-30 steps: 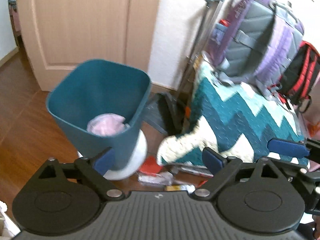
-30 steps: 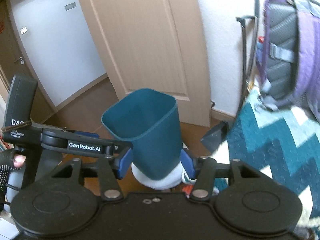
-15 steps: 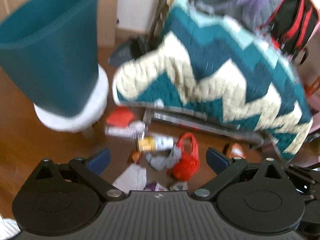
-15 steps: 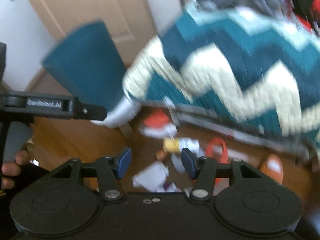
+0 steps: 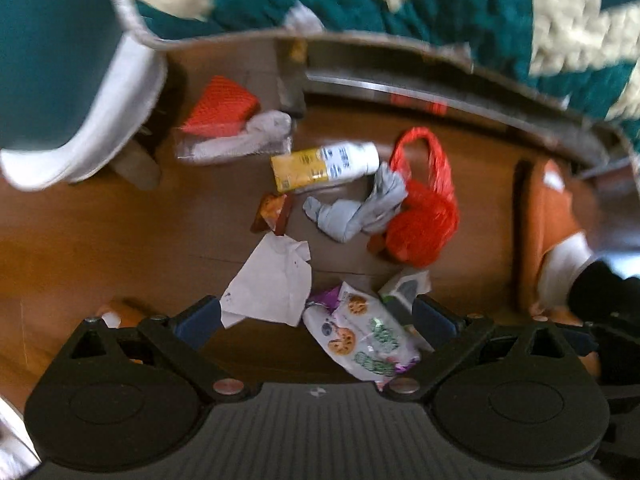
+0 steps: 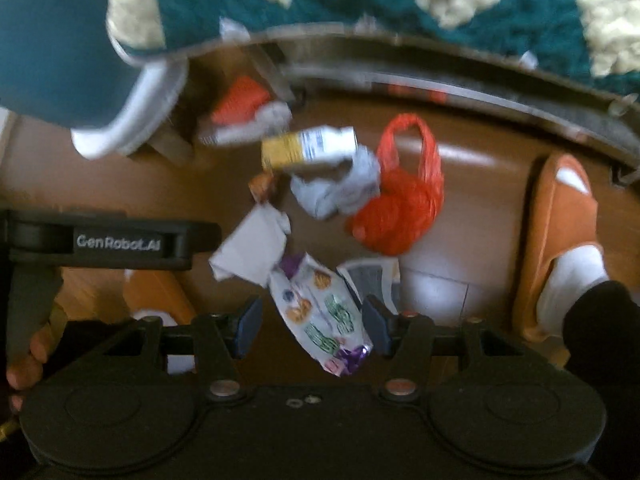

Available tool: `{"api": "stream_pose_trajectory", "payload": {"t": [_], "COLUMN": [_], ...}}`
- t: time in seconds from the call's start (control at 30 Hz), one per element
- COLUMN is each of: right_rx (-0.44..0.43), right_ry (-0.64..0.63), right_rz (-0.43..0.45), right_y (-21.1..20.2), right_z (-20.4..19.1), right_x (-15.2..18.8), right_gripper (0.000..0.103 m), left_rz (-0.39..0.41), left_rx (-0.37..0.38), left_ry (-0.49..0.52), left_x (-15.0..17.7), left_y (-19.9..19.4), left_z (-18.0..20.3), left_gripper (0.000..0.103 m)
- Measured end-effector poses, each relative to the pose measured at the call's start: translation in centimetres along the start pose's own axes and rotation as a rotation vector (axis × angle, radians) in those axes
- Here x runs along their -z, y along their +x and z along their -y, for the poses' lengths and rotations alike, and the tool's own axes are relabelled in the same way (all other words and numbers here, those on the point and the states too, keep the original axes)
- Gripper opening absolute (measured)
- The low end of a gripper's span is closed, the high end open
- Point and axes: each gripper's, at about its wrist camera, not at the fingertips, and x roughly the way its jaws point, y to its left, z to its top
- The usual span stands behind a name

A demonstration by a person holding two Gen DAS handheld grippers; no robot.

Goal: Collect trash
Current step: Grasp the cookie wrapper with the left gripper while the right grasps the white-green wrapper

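Note:
Trash lies scattered on the wooden floor: a cookie wrapper (image 5: 360, 336) (image 6: 320, 312), white paper (image 5: 272, 280) (image 6: 252, 244), a red plastic bag (image 5: 424, 216) (image 6: 400, 204), a grey crumpled rag (image 5: 356, 212), a yellow-white bottle (image 5: 324, 164) (image 6: 308, 148) and a red pack (image 5: 220, 108). The teal bin (image 5: 52, 48) (image 6: 56, 44) stands on a white stool at upper left. My left gripper (image 5: 316, 320) is open above the wrapper and paper. My right gripper (image 6: 312, 324) is open, its jaws either side of the wrapper, above it.
A teal and cream zigzag blanket (image 5: 400, 4) hangs over the bed edge along the top. The person's foot in an orange slipper (image 6: 556, 240) stands at the right. The left gripper's body (image 6: 112, 236) shows in the right wrist view.
Both grippers have swung down from the bin toward the floor and moved closer to the trash pile. The bin has slid to the upper left of both views.

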Motion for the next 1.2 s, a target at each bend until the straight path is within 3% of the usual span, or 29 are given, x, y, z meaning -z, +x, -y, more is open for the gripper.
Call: {"api": "stream_pose_trajectory", "payload": {"t": [0.13, 0.27, 0.4, 0.5, 0.73, 0.97, 1.13, 1.17, 1.2], "right_rx": [0.051, 0.11, 0.129, 0.126, 0.147, 0.158, 0.168, 0.168, 0.172], "right_ry": [-0.094, -0.159, -0.134, -0.126, -0.255, -0.234, -0.233, -0.241, -0.253], "right_rz": [-0.078, -0.13, -0.164, -0.171, -0.21, -0.199, -0.198, -0.192, -0.187], "right_y": [3.8, 7.3, 10.2, 11.9, 15.4, 16.9, 17.8, 17.9, 18.0], "right_z": [-0.2, 0.3, 1.9, 2.8, 2.5, 3.5, 3.7, 3.6, 3.5], "right_x": [0.3, 0.7, 0.7, 0.4, 0.6, 0.0, -0.2, -0.2, -0.2], "right_gripper": [0.054, 0.054, 0.053, 0.053, 0.051, 0.051, 0.047, 0.043, 0.029], "left_rz": [0.005, -0.05, -0.087, -0.097, -0.101, -0.066, -0.073, -0.072, -0.073], "left_rx": [-0.074, -0.07, -0.079, -0.119, -0.111, -0.104, -0.107, -0.104, -0.101], "left_ry": [0.184, 0.234, 0.312, 0.403, 0.534, 0.641, 0.658, 0.658, 0.656], "left_x": [0.0, 0.2, 1.0, 2.3, 4.1, 4.6, 4.6, 4.6, 4.5], "left_y": [3.4, 6.7, 9.7, 11.6, 15.2, 17.5, 19.0, 19.0, 19.2], "left_z": [1.2, 1.1, 1.7, 2.5, 3.9, 5.3, 5.4, 5.4, 5.4], "left_gripper": [0.102, 0.102, 0.102, 0.102, 0.101, 0.092, 0.069, 0.064, 0.063]}}
